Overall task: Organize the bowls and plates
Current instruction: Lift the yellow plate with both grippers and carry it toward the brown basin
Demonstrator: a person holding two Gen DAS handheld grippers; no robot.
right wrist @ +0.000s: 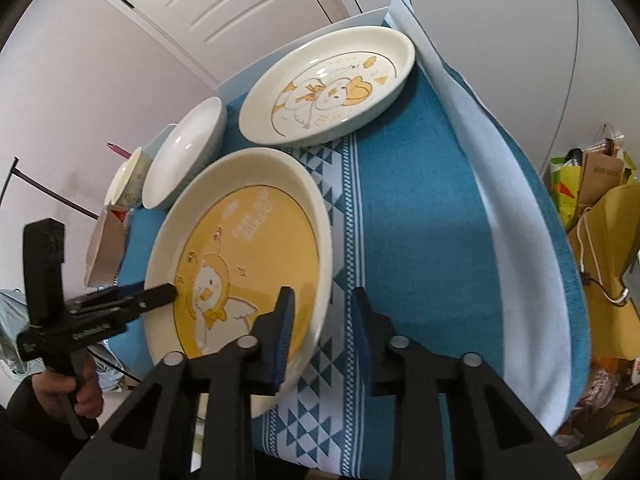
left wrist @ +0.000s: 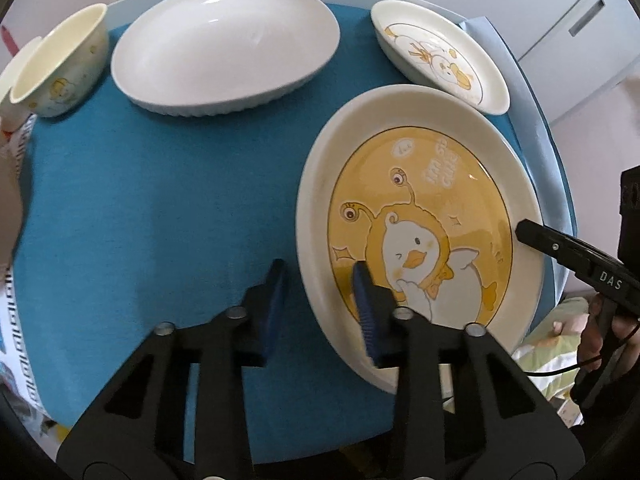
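A large cream plate with a yellow duck picture (left wrist: 424,216) lies on the blue tablecloth; it also shows in the right wrist view (right wrist: 248,248). My left gripper (left wrist: 320,296) is open, its jaws straddling the plate's near-left rim. My right gripper (right wrist: 322,320) is open and straddles the plate's opposite rim; it shows at the right in the left wrist view (left wrist: 536,236). Farther back stand a white oval dish (left wrist: 224,40), a smaller duck plate (left wrist: 440,56) and a cream bowl (left wrist: 60,64).
The blue tablecloth (left wrist: 160,208) covers a small table with a patterned white band (right wrist: 344,208). A cardboard box (right wrist: 104,252) sits at the table's left edge. Paper bags (right wrist: 592,184) stand on the floor to the right. A white door (right wrist: 200,4) is behind.
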